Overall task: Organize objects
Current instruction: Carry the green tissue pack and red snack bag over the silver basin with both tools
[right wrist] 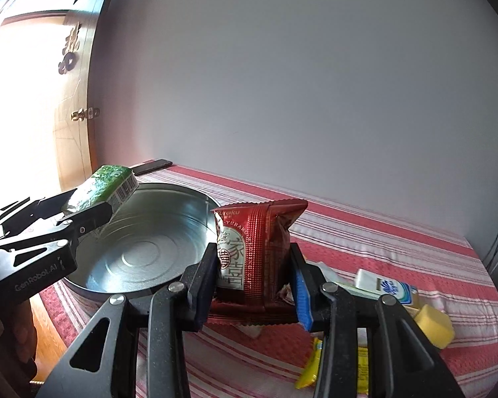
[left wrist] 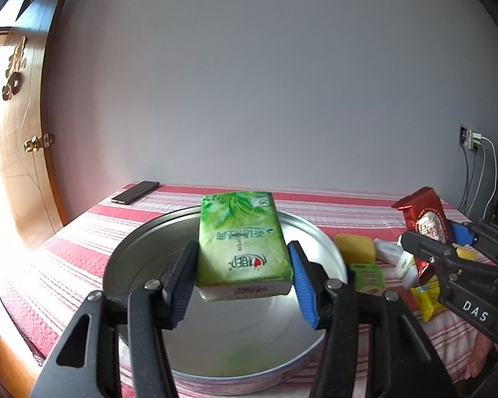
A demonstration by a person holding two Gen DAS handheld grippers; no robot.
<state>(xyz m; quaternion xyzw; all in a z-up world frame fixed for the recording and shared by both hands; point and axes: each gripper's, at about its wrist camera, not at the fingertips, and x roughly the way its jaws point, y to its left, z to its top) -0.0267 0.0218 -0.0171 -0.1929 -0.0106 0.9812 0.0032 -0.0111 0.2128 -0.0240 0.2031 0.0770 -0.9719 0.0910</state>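
Red-and-white striped table (left wrist: 93,232) against a plain grey wall. Near its left edge, a wide round metal pan (left wrist: 142,242), shallow and bare inside. Above the pan, clear of its floor, a green tissue pack (left wrist: 242,242) pinched at both sides by the left gripper (left wrist: 242,282), printed face up (barcode end visible from the right wrist view). Just right of the pan's rim, a red snack bag (right wrist: 259,252) upright and squeezed between the fingers of the right gripper (right wrist: 254,285), lifted off the cloth. Towards the table's right edge, a loose cluster: yellow sponge block (left wrist: 354,248), white-and-blue packet (right wrist: 386,287), small green sachet (left wrist: 368,277), yellow wrapper (left wrist: 426,300). At the far left corner, a dark phone (left wrist: 135,192) lying flat.
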